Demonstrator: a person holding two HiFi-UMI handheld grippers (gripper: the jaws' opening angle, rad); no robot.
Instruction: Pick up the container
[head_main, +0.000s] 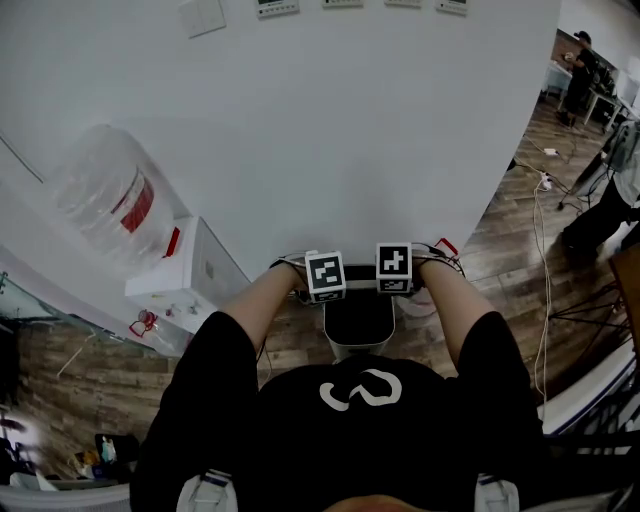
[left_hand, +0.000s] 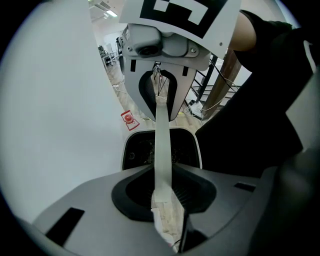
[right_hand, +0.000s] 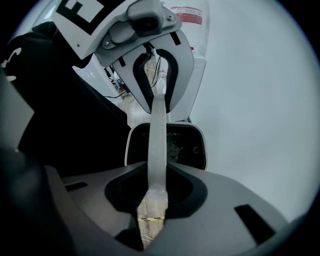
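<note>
1. Down on the wood-plank floor, close against a smooth white wall, stands the container. It is a rounded-rectangle bin with a pale rim and a dark inside, and it sits directly beneath both grippers.
2. The left gripper has matte grey jaws closed on one end of a flat, pale, slightly translucent strip.
3. That strip runs straight across above the container's mouth to the right gripper, whose jaws pinch its other end.
4. No view shows whether the strip is joined to the container.
5. Only the head view shows the two marker cubes side by side and almost touching, with bare forearms reaching in from a black shirt. It hides the jaws and the strip beneath those cubes.
6. That view also takes in a boxy white water dispenser at the left, topped by a clear bottle.
7. Only the left gripper view shows a red mark on the floor at the wall's foot.
8. Only the right gripper view shows a yellow-and-black striped line on the planks, seen through the gap under its jaws.
</note>
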